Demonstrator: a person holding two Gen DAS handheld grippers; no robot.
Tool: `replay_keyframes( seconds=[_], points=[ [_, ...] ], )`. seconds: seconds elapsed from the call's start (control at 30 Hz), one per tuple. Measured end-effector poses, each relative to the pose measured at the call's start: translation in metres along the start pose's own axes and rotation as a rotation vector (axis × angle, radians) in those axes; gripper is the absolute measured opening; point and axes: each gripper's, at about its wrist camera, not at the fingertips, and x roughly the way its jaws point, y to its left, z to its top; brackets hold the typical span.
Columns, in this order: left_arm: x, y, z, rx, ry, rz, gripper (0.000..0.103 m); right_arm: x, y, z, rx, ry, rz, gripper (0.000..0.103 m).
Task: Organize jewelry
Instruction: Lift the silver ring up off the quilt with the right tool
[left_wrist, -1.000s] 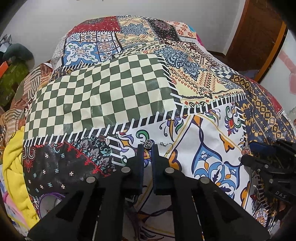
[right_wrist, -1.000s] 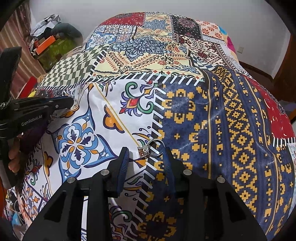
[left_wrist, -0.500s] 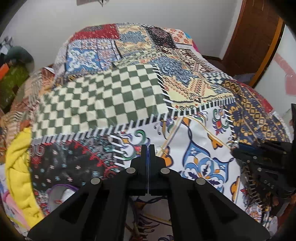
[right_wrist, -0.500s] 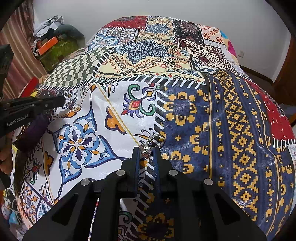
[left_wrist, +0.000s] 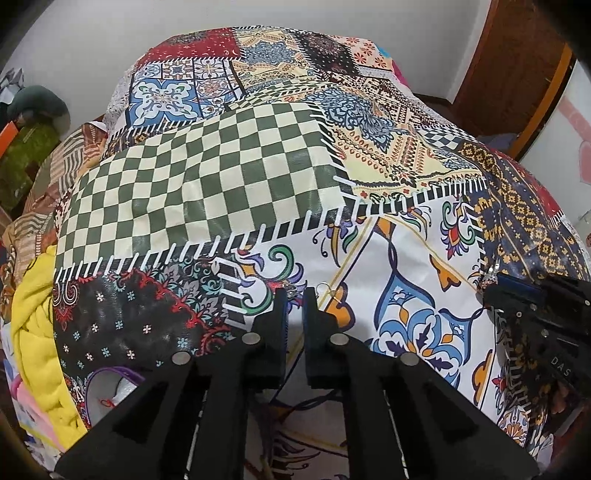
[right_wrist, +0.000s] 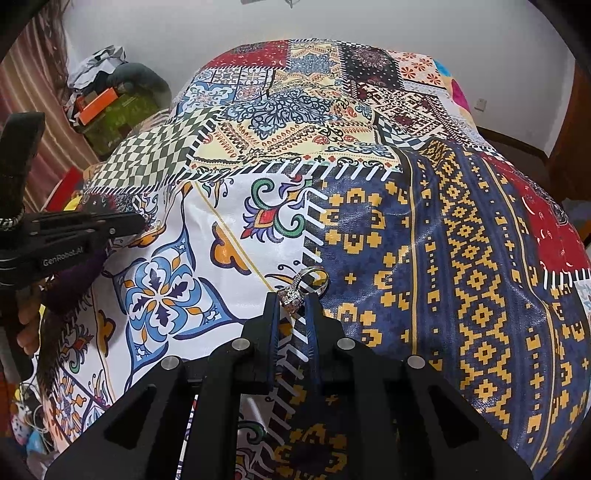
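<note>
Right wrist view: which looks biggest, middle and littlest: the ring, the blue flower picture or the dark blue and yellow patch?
1. dark blue and yellow patch
2. blue flower picture
3. ring, littlest even though nearest the camera

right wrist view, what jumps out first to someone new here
The silver ring pinched in the right claw, low in the middle. Under it the loud patchwork quilt fills the view. At the left edge, the left claw reaches in, nearly shut.
</note>
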Motion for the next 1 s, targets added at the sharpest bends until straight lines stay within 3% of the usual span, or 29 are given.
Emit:
replay_keyframes(
  seconds=[0.13, 0.33, 0.47, 0.7, 1.0],
  points=[
    [0.003, -0.002, 0.002, -0.003, 0.002, 0.008, 0.02, 0.0, 0.001, 0.0, -0.003, -0.002, 0.008, 0.012],
    [0.011, 0.003, 0.009, -0.028, 0.003, -0.003, 0.021, 0.0, 0.001, 0.0, 0.003, -0.005, 0.013, 0.013],
    [0.013, 0.002, 0.009, -0.02, -0.007, -0.012, 0.008, 0.0, 0.001, -0.001, 0.001, -0.007, 0.013, 0.013],
    [0.001, -0.006, 0.003, 0.0, -0.038, -0.002, 0.008, -0.004, 0.001, 0.0, 0.012, -0.021, 0.015, 0.013],
    [-0.047, -0.011, -0.002, 0.005, -0.133, -0.021, 0.008, -0.022, 0.006, 0.004, 0.029, -0.063, 0.007, 0.012]
  ],
)
